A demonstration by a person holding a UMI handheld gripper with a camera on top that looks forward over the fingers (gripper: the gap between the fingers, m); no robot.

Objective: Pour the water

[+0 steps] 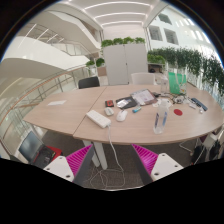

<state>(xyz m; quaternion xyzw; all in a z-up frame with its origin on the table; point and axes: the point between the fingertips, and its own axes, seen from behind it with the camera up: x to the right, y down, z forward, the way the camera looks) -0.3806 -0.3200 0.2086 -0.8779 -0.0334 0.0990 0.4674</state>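
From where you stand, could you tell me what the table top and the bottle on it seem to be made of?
The table top looks like pale wood or wood-look laminate: an even tan, matte surface with a thin edge. The bottle seems clear plastic or glass, since the table shows through it; I cannot tell which. The claw is open, well short of both.

Wooden table (70,112) bears perhaps a keyboard (98,118).

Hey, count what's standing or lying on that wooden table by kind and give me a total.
Clear bottles: 1
Green bottles: 1
Flat white boxes: 1
Tablets or books: 2
Total: 5 on the table; smaller bits too unclear. Gripper open.
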